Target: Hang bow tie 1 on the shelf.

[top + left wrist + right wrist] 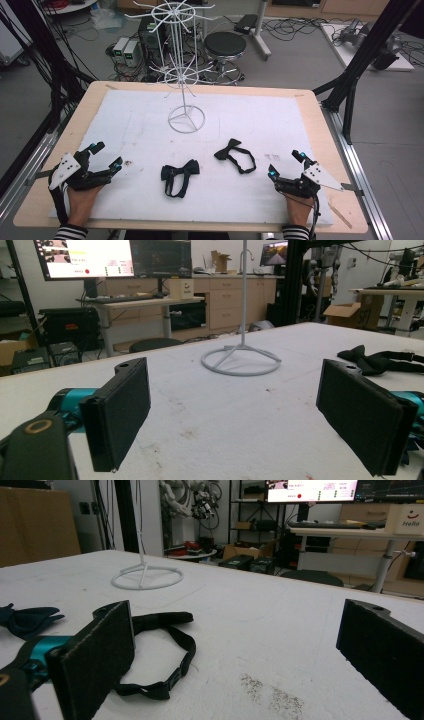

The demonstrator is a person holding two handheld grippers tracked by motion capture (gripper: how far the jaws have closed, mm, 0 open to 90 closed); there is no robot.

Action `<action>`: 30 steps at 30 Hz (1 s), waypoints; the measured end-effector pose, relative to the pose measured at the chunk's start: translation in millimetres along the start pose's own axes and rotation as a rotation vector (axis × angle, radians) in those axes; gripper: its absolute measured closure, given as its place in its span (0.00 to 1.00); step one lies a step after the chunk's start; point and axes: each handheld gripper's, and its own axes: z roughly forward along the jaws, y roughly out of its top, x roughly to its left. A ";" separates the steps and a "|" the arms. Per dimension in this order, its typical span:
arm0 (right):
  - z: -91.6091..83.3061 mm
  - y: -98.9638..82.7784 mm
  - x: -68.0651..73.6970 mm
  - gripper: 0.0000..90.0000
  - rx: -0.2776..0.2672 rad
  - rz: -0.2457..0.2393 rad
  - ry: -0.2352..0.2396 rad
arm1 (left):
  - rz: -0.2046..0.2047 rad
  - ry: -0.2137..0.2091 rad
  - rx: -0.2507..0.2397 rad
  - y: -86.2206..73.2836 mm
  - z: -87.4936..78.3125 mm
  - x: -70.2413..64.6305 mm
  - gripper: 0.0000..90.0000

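Bow ties, two in number, are shown lying flat on the tabletop point(300, 107) in front of the rack point(186, 120): one point(180, 173) just left of its base line, the other point(235, 154) to the right. Neither has been hung; nothing is judged done. Left gripper point(103, 156) and right gripper point(286, 164) are rested at the near corners, fingers spread, nothing held.
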 end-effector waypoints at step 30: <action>-1.0 -0.4 0.2 0.02 -0.011 0.004 0.000 | -0.024 -0.133 0.051 19.9 3.3 7.4 0.15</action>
